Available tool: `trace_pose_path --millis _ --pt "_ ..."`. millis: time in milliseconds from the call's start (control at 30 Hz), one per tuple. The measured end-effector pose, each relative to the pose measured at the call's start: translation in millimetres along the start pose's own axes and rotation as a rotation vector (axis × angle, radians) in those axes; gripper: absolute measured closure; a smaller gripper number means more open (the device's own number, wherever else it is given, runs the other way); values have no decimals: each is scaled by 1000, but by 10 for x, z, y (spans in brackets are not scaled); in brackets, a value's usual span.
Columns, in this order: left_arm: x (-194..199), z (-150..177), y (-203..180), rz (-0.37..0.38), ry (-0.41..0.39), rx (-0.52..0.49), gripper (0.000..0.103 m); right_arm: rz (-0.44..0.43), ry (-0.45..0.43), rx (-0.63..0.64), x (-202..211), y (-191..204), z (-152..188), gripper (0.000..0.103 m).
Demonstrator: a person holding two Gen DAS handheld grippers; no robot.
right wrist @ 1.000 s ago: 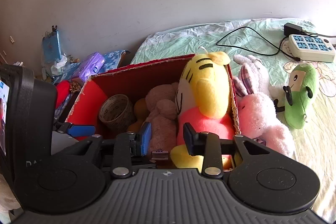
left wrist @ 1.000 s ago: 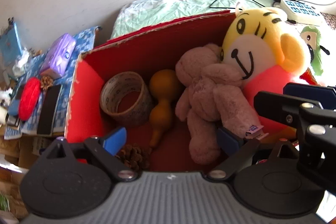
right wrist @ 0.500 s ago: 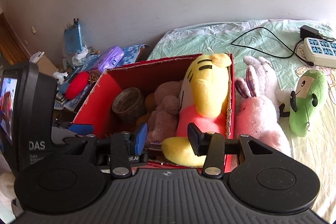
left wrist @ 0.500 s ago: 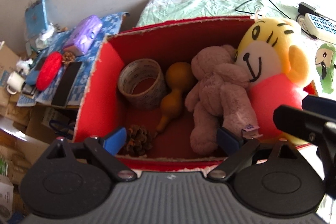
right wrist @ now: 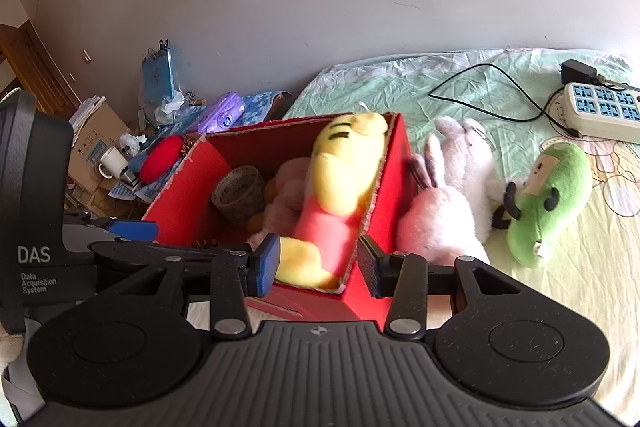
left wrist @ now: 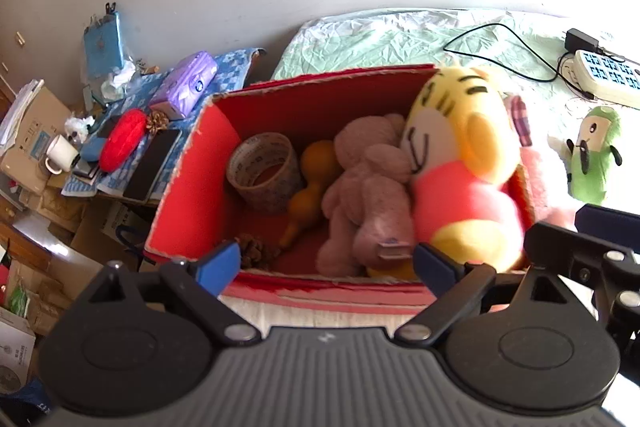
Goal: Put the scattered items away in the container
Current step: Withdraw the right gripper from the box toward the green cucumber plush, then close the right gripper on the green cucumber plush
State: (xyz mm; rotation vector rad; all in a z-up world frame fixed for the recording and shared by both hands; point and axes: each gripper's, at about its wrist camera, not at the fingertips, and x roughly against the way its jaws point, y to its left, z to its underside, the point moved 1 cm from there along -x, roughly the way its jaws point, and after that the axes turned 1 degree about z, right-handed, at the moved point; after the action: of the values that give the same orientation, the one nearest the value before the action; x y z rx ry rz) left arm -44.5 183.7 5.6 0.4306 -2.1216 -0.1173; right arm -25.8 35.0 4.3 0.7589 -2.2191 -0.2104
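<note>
Both tongs gape empty at the near edge of the red cardboard box [right wrist: 372, 227] on the bed, and the right tongs [right wrist: 318, 267] are nearer the pink plush rabbit [right wrist: 448, 211] lying lengthwise just outside its right wall.

The red cardboard box [left wrist: 188, 195] has rough, frayed edges, the yellow tiger toy [left wrist: 468, 163] at its 3 o'clock side is soft plush, and the tape roll [left wrist: 264, 171] at 10 o'clock looks glossy.
</note>
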Motion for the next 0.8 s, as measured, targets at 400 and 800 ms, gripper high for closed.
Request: trace_pose_path --millis 400,800 --pt "412 18 -610 11 -123 -89 8 39 14 -85 209 -709 156 57" --pt "439 -151 -1391 242 -205 -238 9 174 16 -269 273 -1529 235 57"
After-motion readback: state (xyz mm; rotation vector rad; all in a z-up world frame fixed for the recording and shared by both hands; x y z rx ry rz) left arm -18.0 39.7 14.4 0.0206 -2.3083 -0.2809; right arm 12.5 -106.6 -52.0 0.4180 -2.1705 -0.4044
